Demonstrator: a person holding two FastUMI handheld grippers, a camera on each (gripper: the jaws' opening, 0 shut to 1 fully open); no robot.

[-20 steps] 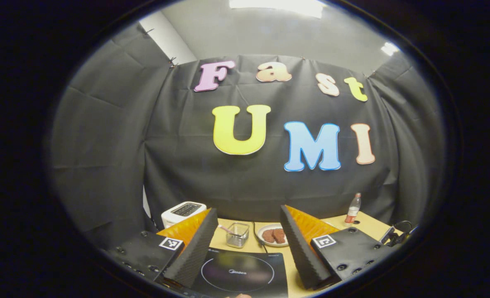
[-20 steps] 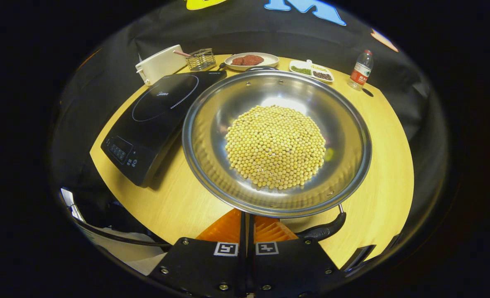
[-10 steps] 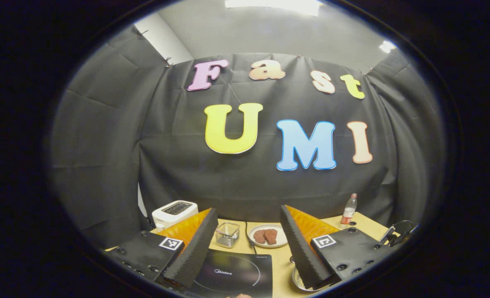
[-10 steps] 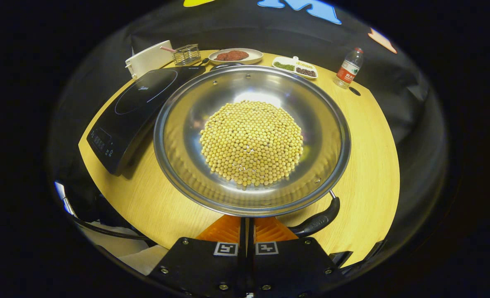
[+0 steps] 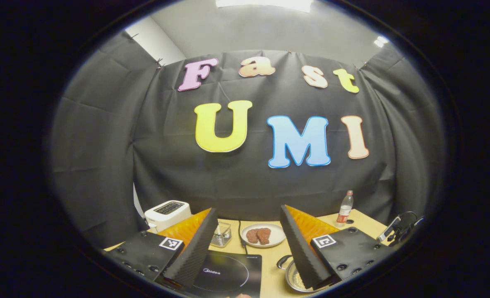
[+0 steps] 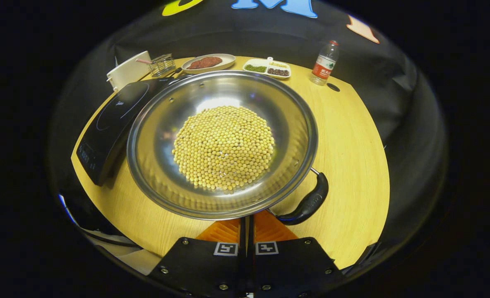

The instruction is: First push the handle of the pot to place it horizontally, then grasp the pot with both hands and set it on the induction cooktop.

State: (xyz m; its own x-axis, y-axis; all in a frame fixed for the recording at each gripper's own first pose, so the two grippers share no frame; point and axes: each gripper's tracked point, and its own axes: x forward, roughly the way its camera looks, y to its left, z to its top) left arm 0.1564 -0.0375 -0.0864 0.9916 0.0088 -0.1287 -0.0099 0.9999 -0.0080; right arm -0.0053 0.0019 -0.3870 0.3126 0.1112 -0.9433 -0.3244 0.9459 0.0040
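Observation:
A wide steel pot (image 6: pixel 154 165) holding a heap of soybeans (image 6: pixel 224 147) sits on the wooden table, its rim touching the black induction cooktop (image 6: pixel 108 120) on its left. The pot's black handle (image 6: pixel 307 205) angles off the near right rim. My right gripper (image 6: pixel 246 221) is shut with nothing between its fingers, its tips at the pot's near rim just left of the handle. In the left gripper view, my left gripper (image 5: pixel 249 244) hangs open above the cooktop (image 5: pixel 224 273). A bit of the pot's rim (image 5: pixel 293 280) and its other handle (image 5: pixel 283 260) lie beside the right finger.
Along the back of the table (image 6: pixel 352 157) stand a white toaster (image 6: pixel 128 74), a small glass holder (image 6: pixel 162 64), a plate of meat (image 6: pixel 207 63), a divided dish (image 6: pixel 267 68) and a water bottle (image 6: pixel 323 64). The booth's black cloth wall stands behind them.
The pot has turned: its black handle swung from the near rim round to the right. The left gripper has shifted, bringing the pot's rim into its view.

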